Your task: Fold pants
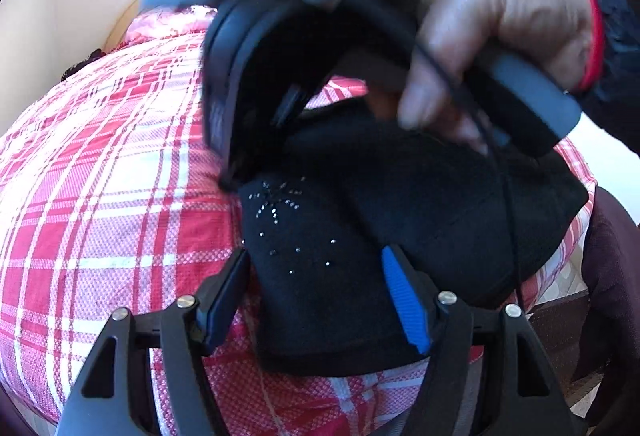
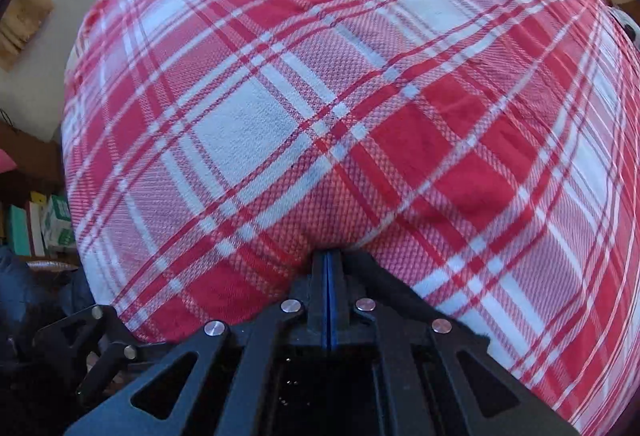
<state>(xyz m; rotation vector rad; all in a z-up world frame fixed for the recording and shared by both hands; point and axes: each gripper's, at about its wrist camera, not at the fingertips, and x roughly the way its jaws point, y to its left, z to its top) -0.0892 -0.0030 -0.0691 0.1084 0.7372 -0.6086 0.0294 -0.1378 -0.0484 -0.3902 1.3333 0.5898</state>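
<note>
- Left tool (image 1: 320,300) sits with its jaws apart, one finger on each side of the near end of the black pants (image 1: 400,228), pads not pressing on the cloth.
- The blue pad on one finger (image 1: 404,300) lies over the dark fabric; the other finger rests at the pants' edge, over the bedspread.
- Right tool (image 2: 328,268) has its jaws together, tips right down at the checked cloth; whether any fabric is pinched between them, I cannot tell.
- In the left wrist view that right tool comes in from above, blurred, its tips at the far corner of the folded pants.
- A hand (image 1: 492,43) grips its handle, with a red band (image 1: 596,43) at the wrist and a dark sleeve behind.
- The pants lie bunched in a folded heap near the bed's edge, small shiny studs (image 1: 280,207) scattered across the near panel.
- Under everything: a red-and-white plaid bedspread (image 2: 280,115) covering the bed.
- Off the bed's side, blurry boxes (image 2: 56,224) on a shelf.
</note>
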